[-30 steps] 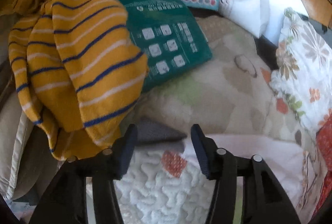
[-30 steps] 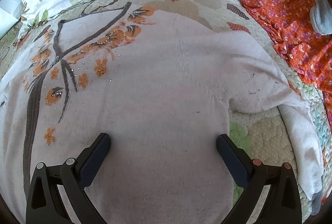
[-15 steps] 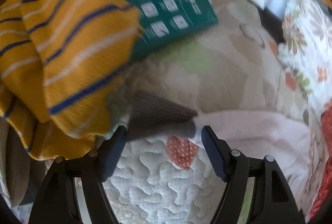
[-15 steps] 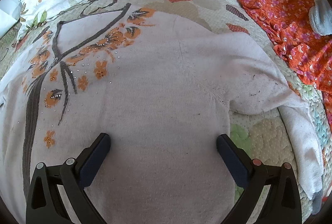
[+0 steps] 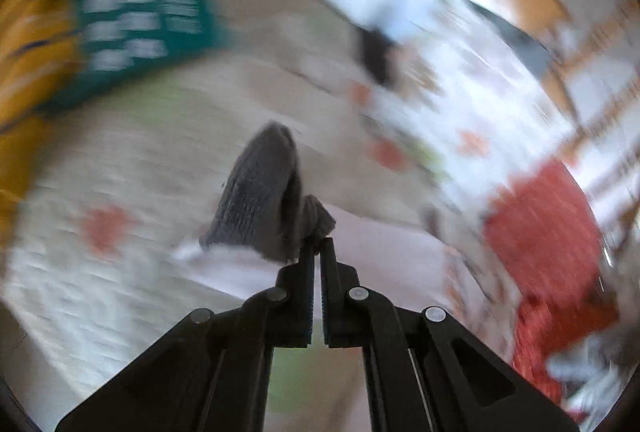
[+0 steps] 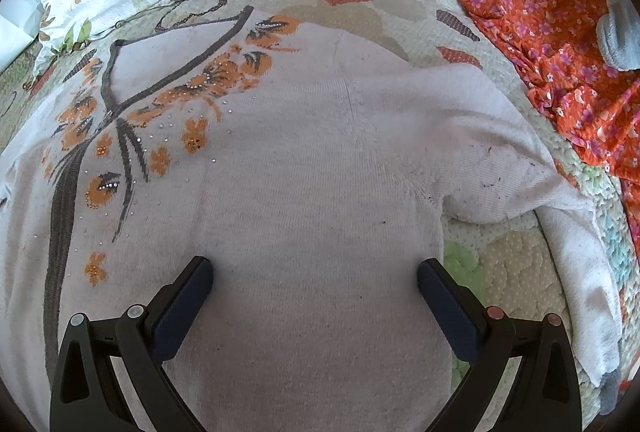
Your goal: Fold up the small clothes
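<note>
On the bed, left tool point(image 5: 316, 241) clenched on sweater point(image 6: 312, 200) grey cuff point(image 5: 264, 200) to fold the sleeve in; right tool point(image 6: 314, 286) released, hovering over the body.

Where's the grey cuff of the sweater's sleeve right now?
In the left wrist view, the grey cuff sits mid-frame, pinched at the tips of the shut left gripper, raised over the quilt.

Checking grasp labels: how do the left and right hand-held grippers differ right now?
Left hand-held gripper: jaws shut, pinching the grey cuff; its view is motion-blurred. Right hand-held gripper: jaws wide open, holding nothing, over the sweater body; its view is sharp. Both are over the same pale sweater.
</note>
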Demonstrator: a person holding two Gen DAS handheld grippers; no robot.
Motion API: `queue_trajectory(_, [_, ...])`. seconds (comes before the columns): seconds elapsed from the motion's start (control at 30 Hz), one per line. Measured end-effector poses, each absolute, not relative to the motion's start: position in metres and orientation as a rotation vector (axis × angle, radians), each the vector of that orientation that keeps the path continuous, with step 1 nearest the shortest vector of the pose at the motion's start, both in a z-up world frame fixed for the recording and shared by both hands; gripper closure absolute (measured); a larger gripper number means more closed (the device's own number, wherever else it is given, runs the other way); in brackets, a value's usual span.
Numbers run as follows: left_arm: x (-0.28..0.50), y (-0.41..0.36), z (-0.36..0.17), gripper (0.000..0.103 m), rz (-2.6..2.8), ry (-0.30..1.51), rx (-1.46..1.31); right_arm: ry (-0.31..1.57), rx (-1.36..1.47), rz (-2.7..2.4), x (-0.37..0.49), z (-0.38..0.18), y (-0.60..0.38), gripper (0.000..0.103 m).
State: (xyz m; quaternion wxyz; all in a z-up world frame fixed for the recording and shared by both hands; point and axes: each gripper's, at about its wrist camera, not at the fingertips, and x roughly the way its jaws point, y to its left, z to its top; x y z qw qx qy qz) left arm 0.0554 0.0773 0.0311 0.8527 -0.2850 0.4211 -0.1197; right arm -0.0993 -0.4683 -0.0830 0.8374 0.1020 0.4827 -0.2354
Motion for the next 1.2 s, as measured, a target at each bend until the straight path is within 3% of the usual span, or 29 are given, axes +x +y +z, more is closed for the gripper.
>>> queue_trajectory(0.23, [0.015, -0.126, 0.041, 0.100, -0.918, 0.966, -0.309, 1.050, 0.263, -0.473, -0.096, -0.075, -0.471, 0.002])
queue_trajectory(0.3, [-0.005, -0.166, 0.039, 0.085, -1.030, 0.971, -0.168, 1.036, 0.263, -0.459, -0.095, -0.069, -0.468, 0.002])
queue_trajectory(0.37, [-0.012, -0.177, 0.039, 0.039, -1.056, 0.959, -0.141, 1.008, 0.248, -0.438, -0.095, -0.061, -0.462, 0.002])
queue_trajectory(0.4, [-0.009, -0.174, 0.037, 0.034, -1.043, 0.960, -0.161, 0.997, 0.243, -0.426, -0.094, -0.059, -0.458, 0.002])
queue_trajectory(0.7, [0.061, -0.069, -0.020, 0.031, -0.652, 1.101, -0.656, 0.868, 0.288, -0.146, -0.089, -0.033, -0.417, 0.004])
queue_trajectory(0.9, [0.066, -0.047, -0.023, 0.028, -0.591, 1.093, -0.711, 0.925, 0.375, -0.026, -0.068, -0.039, -0.385, 0.005])
queue_trajectory(0.97, [0.066, -0.048, -0.021, 0.028, -0.571, 1.093, -0.678, 0.964, 0.329, -0.053, -0.054, -0.051, -0.371, 0.014])
queue_trajectory(1.0, [0.065, -0.047, -0.020, 0.028, -0.556, 1.093, -0.660, 0.981, 0.327, -0.048, -0.052, -0.054, -0.367, 0.035])
queue_trajectory(1.03, [0.064, -0.044, -0.019, 0.028, -0.535, 1.091, -0.640, 1.012, 0.324, -0.037, -0.046, -0.061, -0.361, 0.050])
queue_trajectory(1.07, [0.064, -0.043, -0.016, 0.028, -0.499, 1.084, -0.604, 1.019, 0.294, -0.060, -0.044, -0.062, -0.355, 0.053])
queue_trajectory(1.1, [0.065, -0.039, -0.016, 0.028, -0.476, 1.078, -0.578, 1.002, 0.255, -0.081, -0.043, -0.058, -0.349, 0.077])
queue_trajectory(1.13, [0.065, -0.038, -0.013, 0.028, -0.443, 1.065, -0.539, 0.995, 0.240, -0.056, -0.041, -0.052, -0.344, 0.095])
queue_trajectory(1.2, [0.063, -0.035, -0.008, 0.028, -0.396, 1.034, -0.473, 0.984, 0.225, -0.043, -0.040, -0.040, -0.339, 0.095])
